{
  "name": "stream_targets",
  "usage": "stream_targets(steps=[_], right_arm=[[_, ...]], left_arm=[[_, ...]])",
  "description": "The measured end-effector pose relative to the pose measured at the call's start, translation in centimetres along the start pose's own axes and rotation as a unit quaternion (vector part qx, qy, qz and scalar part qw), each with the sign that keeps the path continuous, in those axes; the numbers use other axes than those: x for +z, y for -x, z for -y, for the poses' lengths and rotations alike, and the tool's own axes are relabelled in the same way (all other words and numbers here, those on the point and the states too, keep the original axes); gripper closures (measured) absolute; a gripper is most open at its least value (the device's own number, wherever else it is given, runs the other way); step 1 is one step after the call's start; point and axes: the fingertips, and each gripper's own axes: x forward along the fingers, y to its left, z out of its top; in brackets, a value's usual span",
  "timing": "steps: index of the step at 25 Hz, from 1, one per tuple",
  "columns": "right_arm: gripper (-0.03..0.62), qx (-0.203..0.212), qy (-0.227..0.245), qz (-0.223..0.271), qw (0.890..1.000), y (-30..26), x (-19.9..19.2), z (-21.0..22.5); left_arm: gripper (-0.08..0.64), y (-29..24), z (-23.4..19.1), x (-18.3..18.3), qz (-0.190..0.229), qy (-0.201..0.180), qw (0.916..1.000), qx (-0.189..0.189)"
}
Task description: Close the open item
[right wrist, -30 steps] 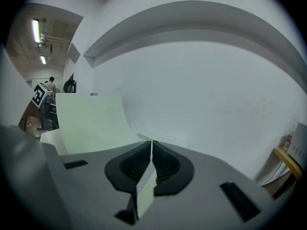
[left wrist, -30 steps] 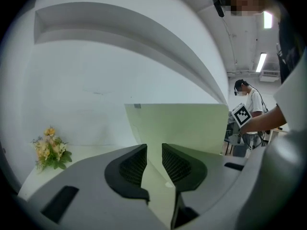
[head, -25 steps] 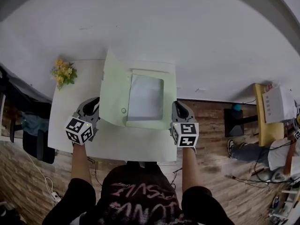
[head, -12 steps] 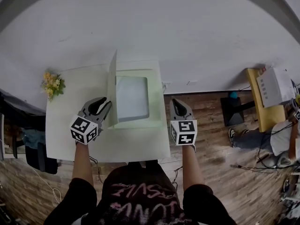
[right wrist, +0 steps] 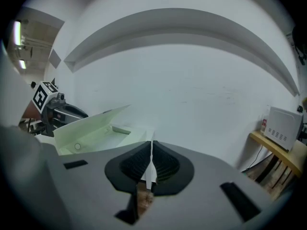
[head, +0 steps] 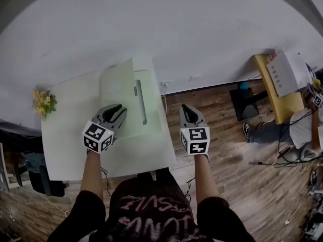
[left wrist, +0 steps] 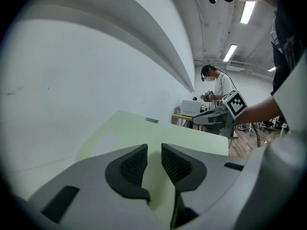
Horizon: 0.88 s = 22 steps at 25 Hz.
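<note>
Lid (head: 118, 92), upright a moment ago, is leaning low over its green box (head: 151, 110) on the surface (head: 65, 140) in the head view, so closing is nearly finishing. Left gripper view: my left hand-held gripper (left wrist: 154, 162) is riding it, jaws slightly apart, contact unclear. Right gripper view: my right hand-held gripper (right wrist: 150, 164) is idling, jaws together, empty.

Yellow flowers (head: 43, 101) are seen on a white table (head: 65, 155), well left of the left gripper (head: 119, 111). A white appliance (head: 285, 72) is seen far right of the right gripper (head: 187, 108).
</note>
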Motion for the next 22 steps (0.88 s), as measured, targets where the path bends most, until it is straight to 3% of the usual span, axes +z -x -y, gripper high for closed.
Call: stream_targets(steps=[8, 14, 22], right_arm=[[0.565, -0.023, -0.017, -0.014, 1.000, 1.4, -2.1, 2.8], [0.565, -0.035, -0.026, -0.021, 0.999, 2.0, -3.5, 4.3], [0.565, -0.045, -0.034, -0.027, 0.998, 2.4, -4.5, 5.8]], left_arm=[[0.456, -4.8, 2.3, -1.9, -0.055, -0.007, 0.9982, -0.023], [0.456, -7.5, 4.1, -3.2, -0.096, -0.033, 0.9939, -0.043], [0.456, -9.6, 5.5, -5.8, -0.164, -0.066, 0.9824, -0.061]])
